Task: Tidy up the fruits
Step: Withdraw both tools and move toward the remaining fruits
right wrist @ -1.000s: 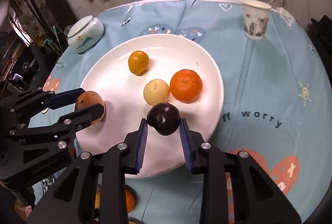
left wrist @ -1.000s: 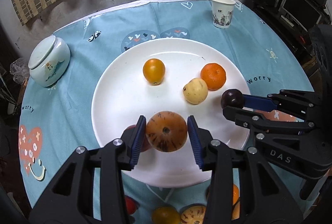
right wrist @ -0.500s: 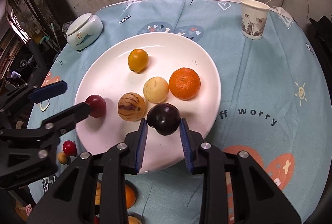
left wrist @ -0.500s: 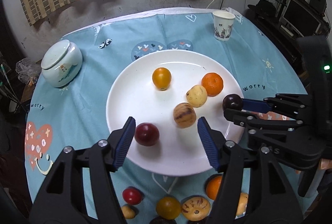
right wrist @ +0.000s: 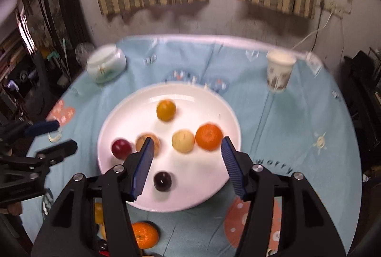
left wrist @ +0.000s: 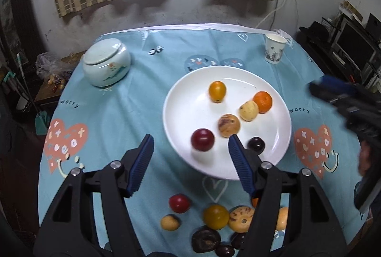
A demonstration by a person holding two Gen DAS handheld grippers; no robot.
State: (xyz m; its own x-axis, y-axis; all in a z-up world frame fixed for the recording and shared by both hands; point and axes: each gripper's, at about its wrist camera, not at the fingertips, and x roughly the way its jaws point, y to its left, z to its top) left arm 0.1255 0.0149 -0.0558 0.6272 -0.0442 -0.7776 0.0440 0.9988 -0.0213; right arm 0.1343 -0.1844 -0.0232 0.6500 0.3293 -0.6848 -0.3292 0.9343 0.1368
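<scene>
Jaws of the right hand-held gripper have just opened, leaving the dark plum on the white plate; left hand-held gripper has opened too, empty; loose fruit waits below.

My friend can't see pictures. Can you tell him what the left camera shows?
An open hand-held gripper hangs over a white plate holding six small fruits, on a blue tablecloth. More fruits lie loose in front of the plate, with a lidded jar and paper cup behind.
</scene>
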